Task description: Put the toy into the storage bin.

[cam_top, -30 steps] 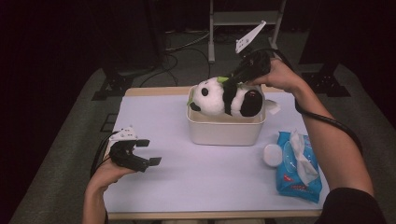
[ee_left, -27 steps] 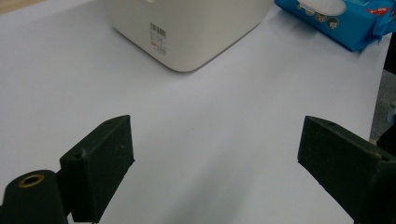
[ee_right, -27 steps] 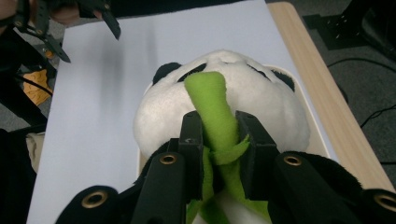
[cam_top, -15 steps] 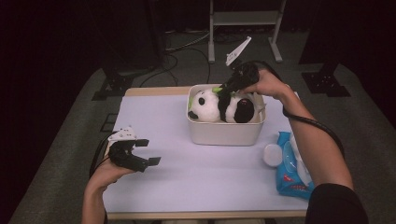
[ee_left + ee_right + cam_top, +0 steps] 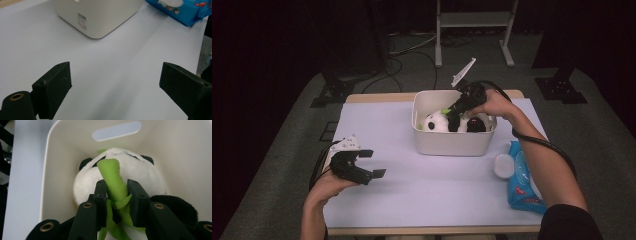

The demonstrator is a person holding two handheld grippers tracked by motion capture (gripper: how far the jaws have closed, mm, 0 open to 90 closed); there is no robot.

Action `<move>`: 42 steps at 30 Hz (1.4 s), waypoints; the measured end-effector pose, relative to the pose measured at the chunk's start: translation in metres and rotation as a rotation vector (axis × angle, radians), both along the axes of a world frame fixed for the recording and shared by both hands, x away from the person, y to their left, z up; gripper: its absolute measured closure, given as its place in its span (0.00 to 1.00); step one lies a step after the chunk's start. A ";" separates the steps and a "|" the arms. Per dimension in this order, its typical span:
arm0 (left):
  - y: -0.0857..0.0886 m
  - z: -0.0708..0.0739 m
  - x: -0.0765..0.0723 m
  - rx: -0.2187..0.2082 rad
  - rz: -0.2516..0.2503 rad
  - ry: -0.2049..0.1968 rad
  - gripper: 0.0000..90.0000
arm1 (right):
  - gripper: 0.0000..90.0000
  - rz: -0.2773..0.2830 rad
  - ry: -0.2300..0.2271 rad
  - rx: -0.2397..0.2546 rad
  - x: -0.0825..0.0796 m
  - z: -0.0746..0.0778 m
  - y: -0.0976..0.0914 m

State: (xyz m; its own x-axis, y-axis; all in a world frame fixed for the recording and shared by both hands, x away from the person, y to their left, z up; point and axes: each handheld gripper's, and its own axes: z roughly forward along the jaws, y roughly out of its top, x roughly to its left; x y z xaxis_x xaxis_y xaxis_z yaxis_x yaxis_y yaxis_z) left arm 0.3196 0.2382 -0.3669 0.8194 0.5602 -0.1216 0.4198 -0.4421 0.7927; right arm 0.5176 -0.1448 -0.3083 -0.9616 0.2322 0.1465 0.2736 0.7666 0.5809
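One panda plush (image 5: 447,121) lies in one white bin (image 5: 452,144), beside one wipes pack (image 5: 524,175).

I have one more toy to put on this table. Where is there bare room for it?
The widest bare patch lies between the left gripper and the white bin, running along the near edge of the table. The far left corner beside the bin is bare too. The right edge is crowded by the wipes pack and the forearm.

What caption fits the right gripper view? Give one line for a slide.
Right tongs pinch the green stalk of a plush panda lying inside the white bin.
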 end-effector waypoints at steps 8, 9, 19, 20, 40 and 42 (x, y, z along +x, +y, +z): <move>-0.001 0.001 0.000 0.001 -0.007 -0.002 0.11 | 0.73 -0.024 -0.010 -0.009 -0.003 -0.002 -0.001; -0.001 0.001 0.000 -0.001 -0.007 -0.002 0.11 | 0.71 -0.030 -0.011 -0.013 -0.003 -0.003 -0.001; -0.004 -0.001 0.000 0.001 -0.018 0.003 0.11 | 0.67 -0.054 -0.033 -0.037 -0.010 -0.006 -0.007; -0.005 -0.001 0.000 0.003 -0.018 0.004 0.11 | 0.65 -0.061 -0.021 -0.035 -0.009 -0.006 -0.008; -0.009 -0.002 0.000 -0.001 -0.034 0.002 0.11 | 0.54 -0.125 -0.004 0.099 -0.028 0.011 -0.042; -0.010 -0.001 0.000 0.000 -0.033 0.000 0.11 | 0.54 -0.130 -0.006 0.112 -0.032 0.012 -0.046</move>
